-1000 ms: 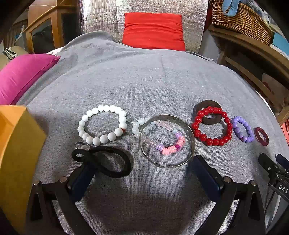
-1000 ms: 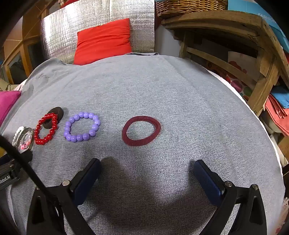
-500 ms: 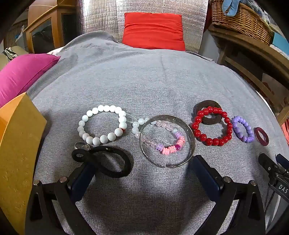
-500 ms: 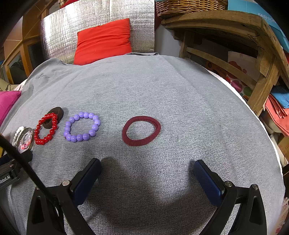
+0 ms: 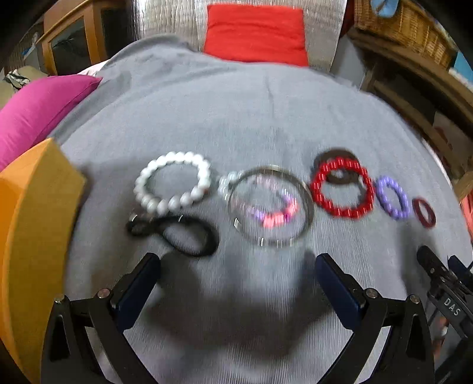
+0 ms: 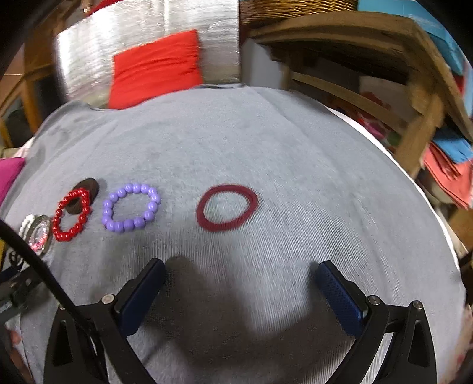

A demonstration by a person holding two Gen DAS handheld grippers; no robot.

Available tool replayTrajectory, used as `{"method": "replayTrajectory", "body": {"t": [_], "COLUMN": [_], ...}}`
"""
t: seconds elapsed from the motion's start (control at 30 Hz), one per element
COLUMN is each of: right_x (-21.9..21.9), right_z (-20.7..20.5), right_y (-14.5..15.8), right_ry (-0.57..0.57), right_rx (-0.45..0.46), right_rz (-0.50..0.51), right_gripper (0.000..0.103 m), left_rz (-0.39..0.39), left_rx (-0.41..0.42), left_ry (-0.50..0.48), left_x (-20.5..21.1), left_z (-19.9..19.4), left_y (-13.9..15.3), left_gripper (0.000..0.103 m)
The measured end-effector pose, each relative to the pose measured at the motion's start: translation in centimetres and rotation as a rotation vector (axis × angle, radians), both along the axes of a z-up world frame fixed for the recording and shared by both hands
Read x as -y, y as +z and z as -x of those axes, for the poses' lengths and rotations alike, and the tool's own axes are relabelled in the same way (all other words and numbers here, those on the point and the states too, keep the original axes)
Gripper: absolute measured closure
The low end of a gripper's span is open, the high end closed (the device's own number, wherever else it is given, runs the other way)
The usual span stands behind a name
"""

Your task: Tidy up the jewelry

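Jewelry lies in a row on a grey cloth (image 5: 236, 112). In the left wrist view, from left: a white bead bracelet (image 5: 173, 186), a black hair tie (image 5: 177, 233), a silver bangle (image 5: 270, 206) around a pink and clear bead bracelet, a red bead bracelet (image 5: 343, 189) over a dark brown ring (image 5: 337, 156), a purple bead bracelet (image 5: 393, 198), a maroon hair tie (image 5: 424, 212). My left gripper (image 5: 236, 265) is open, just short of the black tie and bangle. My right gripper (image 6: 239, 271) is open below the maroon hair tie (image 6: 227, 211); the purple bracelet (image 6: 131, 206) and red bracelet (image 6: 71, 215) lie left.
An orange box (image 5: 32, 224) stands at the left edge. A magenta cushion (image 5: 38, 109) and a red cushion (image 5: 255, 32) lie at the back. Wooden furniture (image 6: 369, 73) with a wicker basket (image 5: 405, 26) borders the right side.
Both grippers have pulled back or lifted a little with motion blur; the jewelry sits farther from the fingertips. More of the orange box shows at the left. No jewelry has moved.
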State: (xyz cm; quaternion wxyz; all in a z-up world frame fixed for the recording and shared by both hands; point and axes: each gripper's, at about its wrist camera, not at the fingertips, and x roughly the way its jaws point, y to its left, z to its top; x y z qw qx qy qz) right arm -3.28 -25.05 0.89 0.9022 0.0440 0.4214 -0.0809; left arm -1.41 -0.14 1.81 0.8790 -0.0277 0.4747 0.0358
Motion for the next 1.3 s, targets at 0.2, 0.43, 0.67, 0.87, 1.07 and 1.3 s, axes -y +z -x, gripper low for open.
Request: {"method": "replayTrajectory", "body": {"t": [0.2,0.43,0.67,0.87,1.07,1.3], "right_x": [-0.9,-1.6,-2.3,-2.3,-2.5,-2.2], "right_z": [1.8,11.0,15.6,13.3,11.9,11.6], "right_y": [1.8,11.2,13.6,12.5,11.3,10.7], "right_ry": [0.117,0.297,0.32,0.314,0.324,0.321], "right_rx": [-0.129,0.287,0.43,0.383,0.319,0.29], "right_rz": [-0.037,0.025,-0.069,-0.093,-0.154,-0.169], "right_gripper": [0.0,0.0,0.0,0.0,0.0,0.0], "left_rz": [-0.174,-0.24,-0.199,-0.196,-0.18,-0.182], "left_rx": [0.261,0.37,0.397,0.395,0.367,0.367], "left_ry": [0.068,0.104,0.088,0.086,0.104,0.104], "left_x": [-1.2,-2.5,-2.4,-1.5,-1.5,-0.8], "left_z": [6.1,14.2,15.7,14.6,13.7,13.4], "left_y": [9.0,12.5,12.8,12.3,11.3,10.7], "left_gripper": [0.001,0.001,0.001,0.001,0.001,0.001]}}
